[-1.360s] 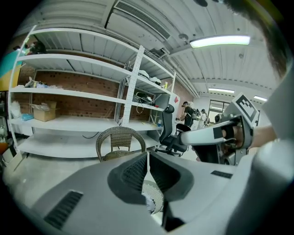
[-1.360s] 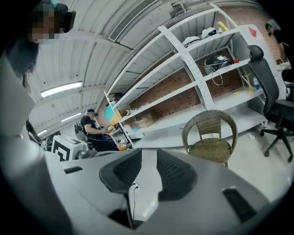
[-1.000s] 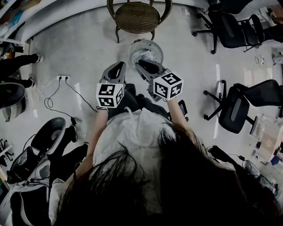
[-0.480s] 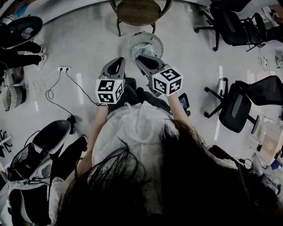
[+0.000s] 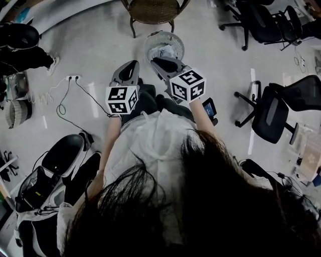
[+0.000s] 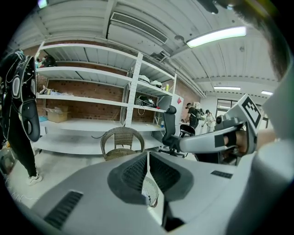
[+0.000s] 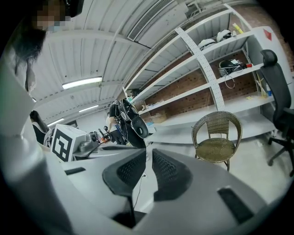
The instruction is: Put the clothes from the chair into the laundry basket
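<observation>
Laundry basket [image 5: 148, 42] upright, clothes [image 5: 168, 51] inside. Left gripper [image 6: 148, 156] fingers clenched, empty; right gripper [image 7: 148, 153] just clenched, empty.

Pale floor [image 5: 100, 45], wicker chair [image 5: 153, 9], laundry basket [image 5: 148, 44], office chairs [image 5: 271, 113]

Head view: from above the person's dark hair [image 5: 210, 211], looking steeply down onto pale grey floor [image 5: 100, 50].
Left gripper view: low, close behind its own jaws, facing nearly level toward a brown wicker chair [image 6: 121, 142] in front of white shelving [image 6: 92, 98].
Right gripper view: same setup, but tilted, with the chair [image 7: 217, 137] at right.
All three views share that chair [image 5: 153, 10].
</observation>
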The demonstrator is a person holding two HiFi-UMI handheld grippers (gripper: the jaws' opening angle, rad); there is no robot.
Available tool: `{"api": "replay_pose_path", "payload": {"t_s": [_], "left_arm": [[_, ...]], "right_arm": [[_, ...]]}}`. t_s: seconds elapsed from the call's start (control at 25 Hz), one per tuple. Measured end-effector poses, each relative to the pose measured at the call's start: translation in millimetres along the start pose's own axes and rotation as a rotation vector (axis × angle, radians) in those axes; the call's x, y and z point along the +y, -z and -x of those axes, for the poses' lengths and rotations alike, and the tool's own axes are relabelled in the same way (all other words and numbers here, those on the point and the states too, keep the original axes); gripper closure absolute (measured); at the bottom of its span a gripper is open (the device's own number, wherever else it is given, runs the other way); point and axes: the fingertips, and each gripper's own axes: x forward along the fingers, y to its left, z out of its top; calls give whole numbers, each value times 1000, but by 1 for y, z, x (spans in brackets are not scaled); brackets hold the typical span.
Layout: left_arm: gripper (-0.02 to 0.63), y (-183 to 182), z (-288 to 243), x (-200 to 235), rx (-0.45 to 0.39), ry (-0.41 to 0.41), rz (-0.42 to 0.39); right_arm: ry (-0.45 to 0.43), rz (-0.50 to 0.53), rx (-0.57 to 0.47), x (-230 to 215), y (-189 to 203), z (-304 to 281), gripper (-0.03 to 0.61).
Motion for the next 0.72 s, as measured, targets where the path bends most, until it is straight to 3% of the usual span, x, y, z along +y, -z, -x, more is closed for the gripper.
{"api": "replay_pose_path", "payload": {"t_s": [0.72], "left_arm": [[591, 5, 5, 3, 33, -1, -29]], "right_arm": [[-22, 48, 30, 14, 11, -5, 523]]}}
